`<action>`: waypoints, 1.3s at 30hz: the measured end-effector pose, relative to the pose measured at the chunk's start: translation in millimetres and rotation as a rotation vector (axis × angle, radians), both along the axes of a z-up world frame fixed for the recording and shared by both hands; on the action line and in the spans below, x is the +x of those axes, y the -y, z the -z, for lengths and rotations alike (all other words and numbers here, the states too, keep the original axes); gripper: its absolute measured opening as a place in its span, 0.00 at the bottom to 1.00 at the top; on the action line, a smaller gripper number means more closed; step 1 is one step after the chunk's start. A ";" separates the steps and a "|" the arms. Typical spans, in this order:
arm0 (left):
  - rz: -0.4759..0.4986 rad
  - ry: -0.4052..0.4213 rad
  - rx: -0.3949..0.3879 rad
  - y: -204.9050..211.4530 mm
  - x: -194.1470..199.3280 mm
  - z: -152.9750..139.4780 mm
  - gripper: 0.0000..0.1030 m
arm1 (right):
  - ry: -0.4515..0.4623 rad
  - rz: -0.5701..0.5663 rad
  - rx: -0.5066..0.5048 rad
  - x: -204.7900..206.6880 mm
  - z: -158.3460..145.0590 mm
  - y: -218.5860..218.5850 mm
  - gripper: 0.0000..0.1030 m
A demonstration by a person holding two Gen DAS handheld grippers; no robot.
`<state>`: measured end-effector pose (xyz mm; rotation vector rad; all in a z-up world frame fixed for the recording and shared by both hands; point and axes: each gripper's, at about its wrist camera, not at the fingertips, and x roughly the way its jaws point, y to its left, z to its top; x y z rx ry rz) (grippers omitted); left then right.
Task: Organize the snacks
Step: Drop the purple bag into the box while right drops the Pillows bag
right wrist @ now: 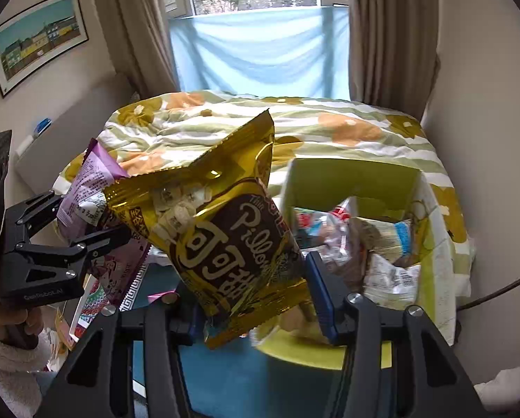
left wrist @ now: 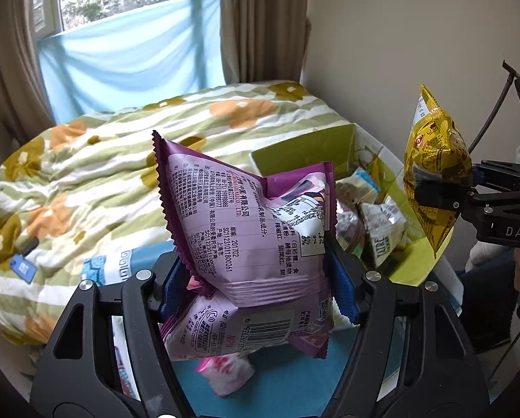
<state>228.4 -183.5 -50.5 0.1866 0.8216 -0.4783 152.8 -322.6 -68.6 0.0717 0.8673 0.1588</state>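
My left gripper (left wrist: 260,278) is shut on a purple snack bag (left wrist: 246,223), held upright above the blue surface; it also shows in the right wrist view (right wrist: 85,198). My right gripper (right wrist: 256,296) is shut on a gold snack bag (right wrist: 225,230), which also shows in the left wrist view (left wrist: 434,170), held in the air just right of a green open box (left wrist: 343,146). The box (right wrist: 350,181) holds several wrapped snacks (right wrist: 381,264). A small pink and white packet (left wrist: 228,372) lies below my left gripper.
A bed with a floral quilt (left wrist: 85,174) lies behind the box. A blue mat (right wrist: 246,383) covers the surface under both grippers. Loose colourful packets (right wrist: 89,313) lie at the left. A wall stands close on the right, with curtains and a window behind the bed.
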 end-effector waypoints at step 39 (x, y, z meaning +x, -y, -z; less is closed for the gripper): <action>-0.145 -0.163 0.063 86.3 25.3 56.0 0.99 | -0.168 0.038 -0.029 140.9 53.5 135.9 0.48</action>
